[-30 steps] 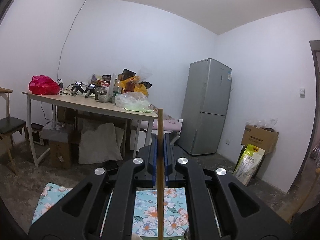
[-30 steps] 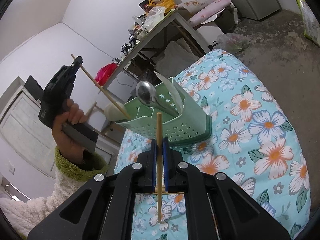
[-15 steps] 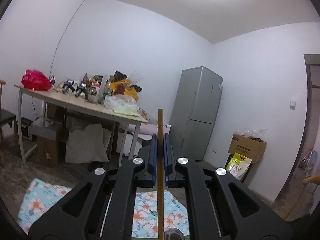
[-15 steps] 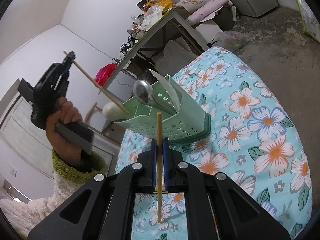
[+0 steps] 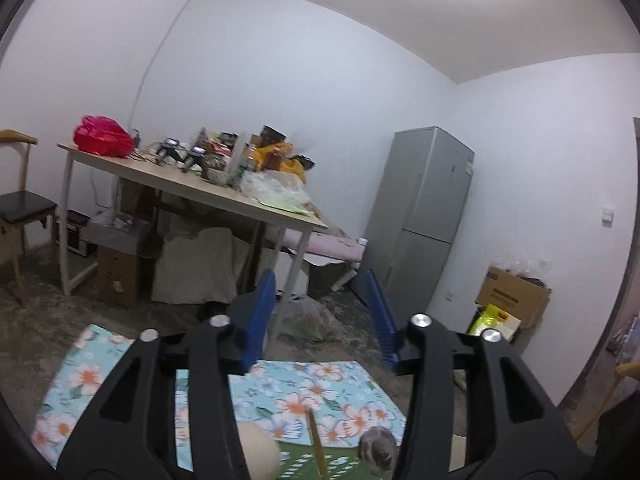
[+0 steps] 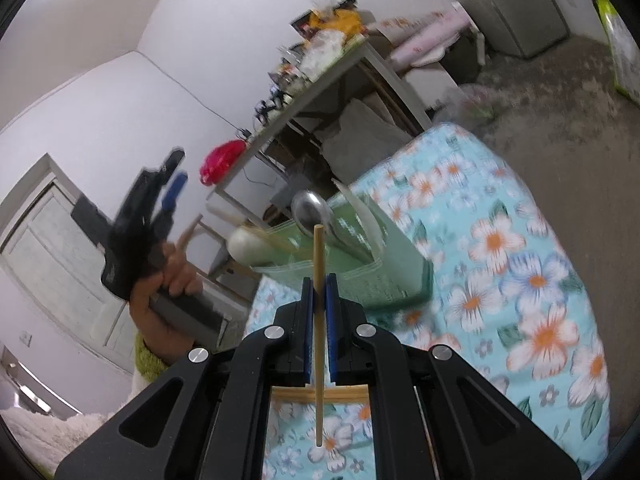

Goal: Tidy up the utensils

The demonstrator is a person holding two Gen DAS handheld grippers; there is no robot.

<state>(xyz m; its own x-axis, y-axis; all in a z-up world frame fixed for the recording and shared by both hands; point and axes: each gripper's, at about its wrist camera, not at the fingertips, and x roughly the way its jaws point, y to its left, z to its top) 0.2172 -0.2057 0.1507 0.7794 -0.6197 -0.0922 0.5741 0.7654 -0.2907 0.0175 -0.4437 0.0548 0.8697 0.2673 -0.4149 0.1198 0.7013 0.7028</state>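
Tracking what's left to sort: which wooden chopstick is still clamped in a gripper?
The upright wooden chopstick between the right gripper's blue pads; the other chopstick leans in the green plastic utensil caddy.

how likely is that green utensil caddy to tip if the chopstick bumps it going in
The green utensil caddy looks like thin perforated plastic, so probably light and easily nudged. It stands on a soft floral cloth, which may let it rock. The metal spoon and other utensils lean out above its rim, likely making it a bit top-heavy. The right gripper should lower its chopstick gently.
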